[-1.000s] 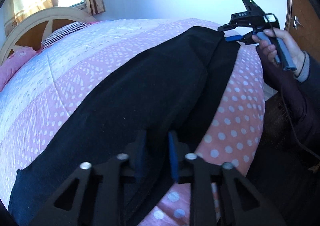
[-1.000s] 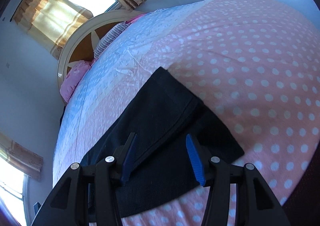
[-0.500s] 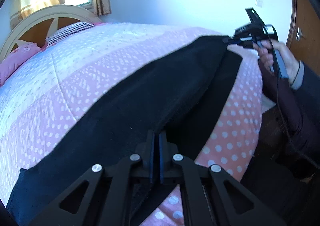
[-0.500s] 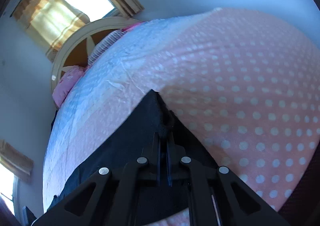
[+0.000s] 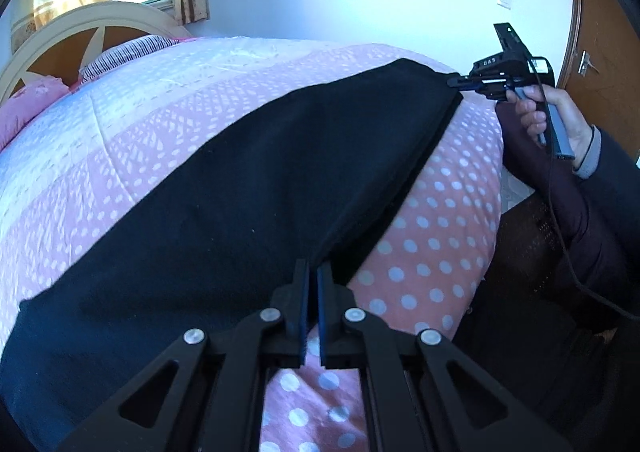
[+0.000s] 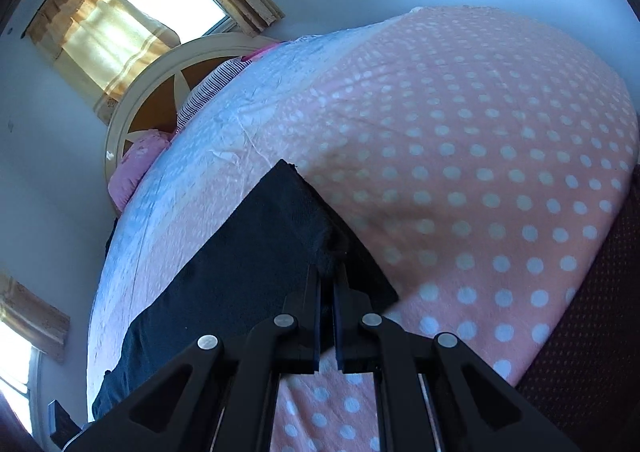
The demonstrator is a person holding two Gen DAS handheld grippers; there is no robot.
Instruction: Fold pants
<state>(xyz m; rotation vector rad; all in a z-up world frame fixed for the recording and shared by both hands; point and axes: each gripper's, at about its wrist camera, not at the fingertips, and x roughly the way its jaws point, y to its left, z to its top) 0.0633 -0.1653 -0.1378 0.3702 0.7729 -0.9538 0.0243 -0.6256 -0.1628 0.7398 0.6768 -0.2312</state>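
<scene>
Left wrist view: we pinch the black pants (image 5: 256, 188) along the polka-dot bedspread's (image 5: 432, 252) near edge, our left gripper (image 5: 313, 272) clamped on fabric, our right gripper (image 5: 454, 82) gripping the far end. Headboard (image 5: 80, 28), pillows (image 5: 28, 108) and door (image 5: 604, 44) surround us. A second ago both grippers stood open.

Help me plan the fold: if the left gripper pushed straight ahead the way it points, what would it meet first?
The left gripper is already shut on the near edge of the black pants, so it would push straight into that cloth, which lies on the dotted quilt. Nothing else appears nearer.
</scene>
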